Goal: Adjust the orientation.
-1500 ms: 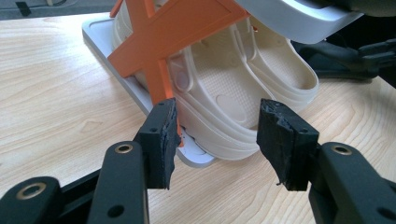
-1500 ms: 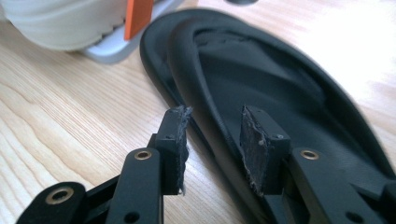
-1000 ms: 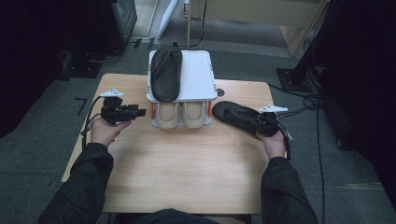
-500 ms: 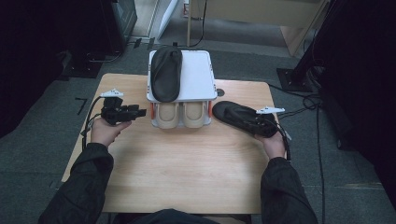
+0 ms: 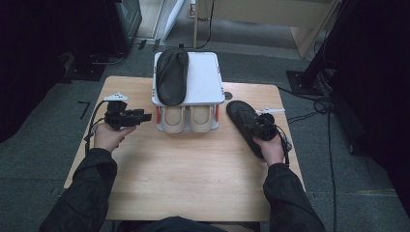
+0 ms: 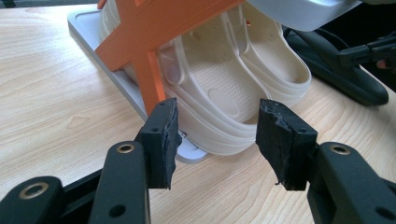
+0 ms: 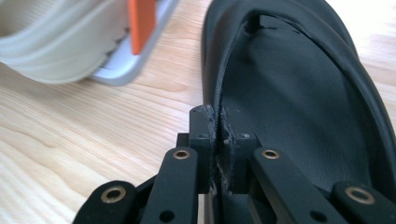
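A black slipper (image 5: 239, 116) lies on the wooden table (image 5: 193, 179) to the right of a small two-level shoe rack (image 5: 205, 77). My right gripper (image 5: 251, 126) is shut on that slipper's rim; in the right gripper view the pads (image 7: 205, 126) pinch the slipper's (image 7: 299, 93) edge between them. A second black slipper (image 5: 171, 75) rests on the left half of the rack's top shelf. A pair of cream clogs (image 5: 186, 118) fills the lower level. My left gripper (image 5: 147, 116) stands open and empty just left of the rack, facing the clogs (image 6: 224, 79).
The rack has orange side supports (image 6: 149, 42) and a grey base plate. The right half of its top shelf is bare. Dark floor, cables and furniture legs surround the table. Bare wood stretches between my forearms and the near edge.
My right hand has shifted left and nearer with the slipper's heel end, so the slipper now points more toward the far edge. The left gripper has stayed put.
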The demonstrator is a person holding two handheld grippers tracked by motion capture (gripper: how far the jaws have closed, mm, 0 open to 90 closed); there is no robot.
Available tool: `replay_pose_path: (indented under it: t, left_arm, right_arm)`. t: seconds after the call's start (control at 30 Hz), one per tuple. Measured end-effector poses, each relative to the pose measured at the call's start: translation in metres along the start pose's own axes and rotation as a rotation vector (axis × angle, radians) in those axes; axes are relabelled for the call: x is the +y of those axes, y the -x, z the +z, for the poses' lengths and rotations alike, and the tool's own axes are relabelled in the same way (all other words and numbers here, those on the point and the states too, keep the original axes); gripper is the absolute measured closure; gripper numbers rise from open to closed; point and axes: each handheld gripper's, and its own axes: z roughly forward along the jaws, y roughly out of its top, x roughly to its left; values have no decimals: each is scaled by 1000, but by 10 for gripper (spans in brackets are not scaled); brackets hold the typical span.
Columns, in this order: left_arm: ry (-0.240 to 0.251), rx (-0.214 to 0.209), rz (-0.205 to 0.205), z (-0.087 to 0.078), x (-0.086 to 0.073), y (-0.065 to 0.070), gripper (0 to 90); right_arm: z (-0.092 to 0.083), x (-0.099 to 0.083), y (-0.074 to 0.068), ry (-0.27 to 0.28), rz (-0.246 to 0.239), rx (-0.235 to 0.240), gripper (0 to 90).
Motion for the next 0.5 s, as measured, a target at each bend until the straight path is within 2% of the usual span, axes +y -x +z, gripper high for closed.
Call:
replay_pose_path:
  t: [0.07,0.2,0.23,0.27,0.3,0.33,0.43,0.5]
  left_arm:
    - [-1,1,-1,0,-1,-1,495]
    - [-2,1,1,0,-1,-1,494]
    - [-3,2,2,0,-1,-1,494]
    - [-1,1,1,0,-1,-1,494]
    - [-1,1,1,0,-1,-1,494]
    - [-1,2,2,-1,-1,-2,494]
    - [0,4,-1,-1,-1,-2,494]
    - [1,6,1,-1,-1,-2,494]
  right_arm:
    - [3,0,-8,-5,5,12,830]
    - [5,-1,-9,7,-19,10,794]
    - [4,-1,-7,17,-19,38,735]
    - [2,-1,-6,33,-19,54,725]
    - [2,-1,-6,33,-19,54,725]
    - [-7,1,-7,81,-36,49,737]
    - [-14,2,-7,125,-36,52,751]
    - [-21,0,-4,145,-66,11,775]
